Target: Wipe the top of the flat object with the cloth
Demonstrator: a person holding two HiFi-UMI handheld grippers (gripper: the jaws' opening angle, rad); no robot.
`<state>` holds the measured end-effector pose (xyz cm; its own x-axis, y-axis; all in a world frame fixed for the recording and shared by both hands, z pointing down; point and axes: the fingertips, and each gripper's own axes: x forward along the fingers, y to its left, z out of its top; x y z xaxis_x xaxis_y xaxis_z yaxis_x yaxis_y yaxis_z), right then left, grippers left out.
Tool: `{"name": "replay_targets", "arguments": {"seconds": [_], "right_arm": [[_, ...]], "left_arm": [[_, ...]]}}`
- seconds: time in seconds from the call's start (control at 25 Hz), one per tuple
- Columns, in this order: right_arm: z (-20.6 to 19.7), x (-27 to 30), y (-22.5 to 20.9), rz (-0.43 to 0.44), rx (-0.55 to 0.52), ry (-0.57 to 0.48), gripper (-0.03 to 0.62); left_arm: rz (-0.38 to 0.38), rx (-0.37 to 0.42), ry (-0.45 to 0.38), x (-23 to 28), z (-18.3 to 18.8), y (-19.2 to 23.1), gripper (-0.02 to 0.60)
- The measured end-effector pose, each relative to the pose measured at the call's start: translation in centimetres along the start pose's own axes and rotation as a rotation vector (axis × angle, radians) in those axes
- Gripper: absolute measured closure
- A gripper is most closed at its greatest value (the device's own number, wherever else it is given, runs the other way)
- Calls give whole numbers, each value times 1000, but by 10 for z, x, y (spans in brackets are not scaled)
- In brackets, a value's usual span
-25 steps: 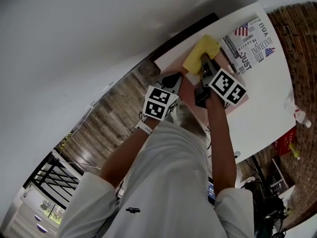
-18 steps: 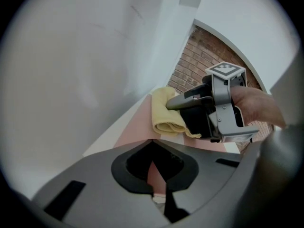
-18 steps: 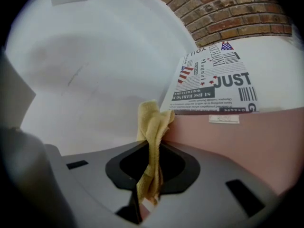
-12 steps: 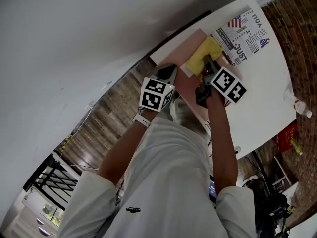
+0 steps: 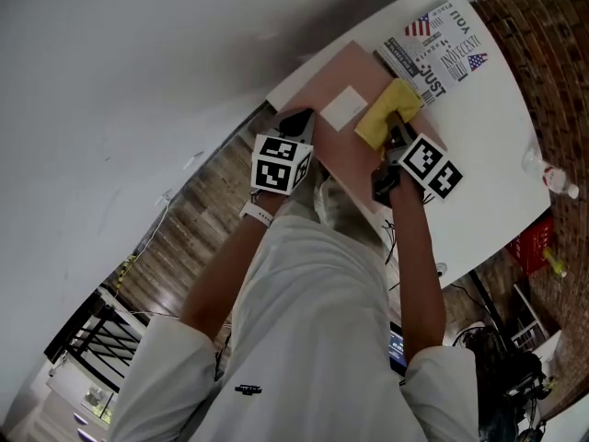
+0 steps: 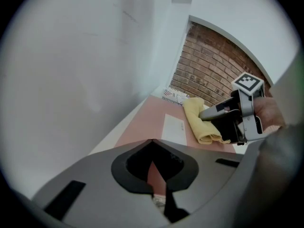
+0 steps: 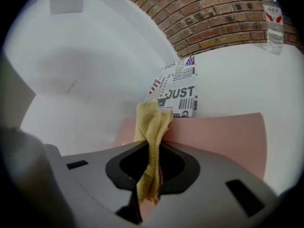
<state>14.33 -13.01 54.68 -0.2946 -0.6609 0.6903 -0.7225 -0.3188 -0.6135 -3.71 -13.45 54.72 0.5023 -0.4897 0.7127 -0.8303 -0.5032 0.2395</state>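
A pink flat object (image 5: pixel 342 157) with a white label (image 5: pixel 342 107) lies on the white table. On its far part, beside the label, rests a yellow cloth (image 5: pixel 386 110). My right gripper (image 5: pixel 394 129) is shut on the cloth, which hangs folded between its jaws (image 7: pixel 153 122). My left gripper (image 5: pixel 296 120) is at the pink object's near left edge, jaws closed with a pink sliver (image 6: pixel 153 172) between them. From the left gripper view the cloth (image 6: pixel 198 123) lies right of the label (image 6: pixel 173 128).
A printed sheet (image 5: pixel 440 52) with flags and bold letters lies just beyond the pink object. A water bottle (image 5: pixel 550 179) stands far right near a brick wall (image 7: pixel 223 13). The white wall runs close along the table's left side; wood floor (image 5: pixel 198 219) lies below.
My right gripper has dragged the cloth across the pink surface toward the printed sheet, uncovering the white label. The left gripper stays at the pink object's edge.
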Motion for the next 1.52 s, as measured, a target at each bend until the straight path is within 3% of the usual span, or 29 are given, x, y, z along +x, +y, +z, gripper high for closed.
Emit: {"name": "replay_targets", "arguments": {"seconds": [0.76, 0.92, 1.04, 1.2, 1.52], "right_arm": [[-4, -90, -105, -141, 85, -80, 533], [-3, -107, -126, -222, 94, -103, 534], [-1, -120, -133, -197, 126, -135, 536], [19, -137, -118, -179, -65, -155, 536], [60, -133, -20, -37, -672, -90, 536]], "left_arm": [[29, 9, -10, 0, 0, 2, 566], [32, 1, -17, 0, 0, 2, 566], [18, -8, -39, -2, 1, -1, 566], [5, -10, -58, -10, 0, -4, 566], [0, -73, -85, -48, -15, -21, 565]]}}
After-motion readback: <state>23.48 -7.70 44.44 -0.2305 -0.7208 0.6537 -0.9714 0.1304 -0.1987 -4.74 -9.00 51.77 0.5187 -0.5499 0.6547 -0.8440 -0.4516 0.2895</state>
